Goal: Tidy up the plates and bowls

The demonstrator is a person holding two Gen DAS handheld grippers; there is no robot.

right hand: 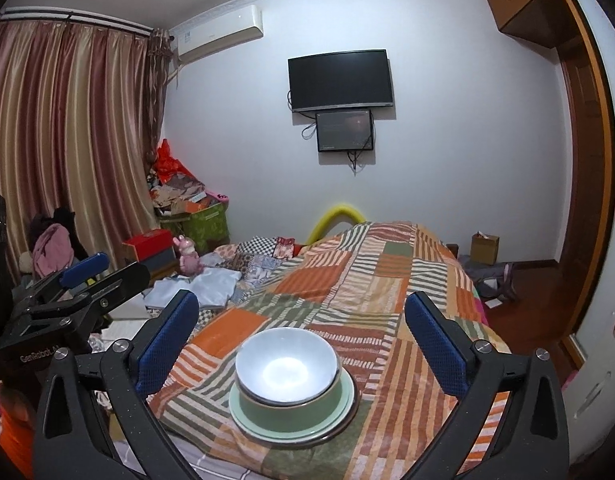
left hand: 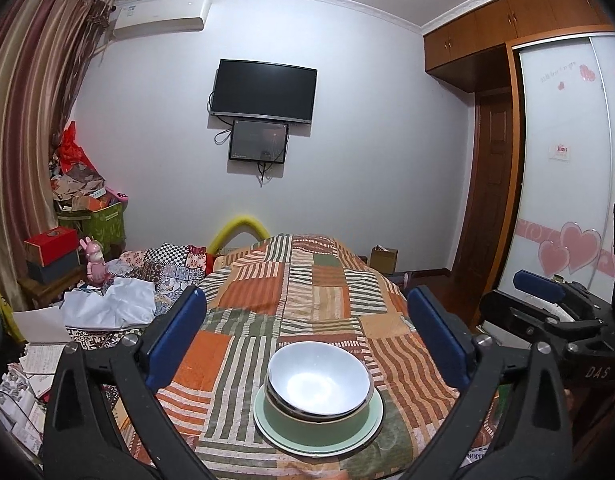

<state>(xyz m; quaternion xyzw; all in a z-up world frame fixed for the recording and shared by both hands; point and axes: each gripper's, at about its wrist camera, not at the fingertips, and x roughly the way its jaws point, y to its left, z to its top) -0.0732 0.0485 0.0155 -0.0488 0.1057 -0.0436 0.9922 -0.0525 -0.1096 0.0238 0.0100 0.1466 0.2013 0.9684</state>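
Note:
A white bowl (left hand: 318,380) is nested in a green bowl (left hand: 307,426), and both stand on a pale green plate (left hand: 367,428) on the patchwork bedspread (left hand: 307,300). The same stack shows in the right wrist view: white bowl (right hand: 285,366), green bowl (right hand: 287,414), plate (right hand: 339,420). My left gripper (left hand: 307,336) is open and empty, held just behind and above the stack. My right gripper (right hand: 301,340) is open and empty, also above the stack. Each gripper appears at the edge of the other's view, the right one (left hand: 547,300) and the left one (right hand: 79,280).
The bed (right hand: 387,280) runs toward the far wall with a TV (left hand: 264,92). Folded cloths and papers (left hand: 107,308) lie to the left. Boxes and a pink rabbit figure (left hand: 94,260) stand by the curtain (right hand: 67,140). A wardrobe (left hand: 563,160) is at the right.

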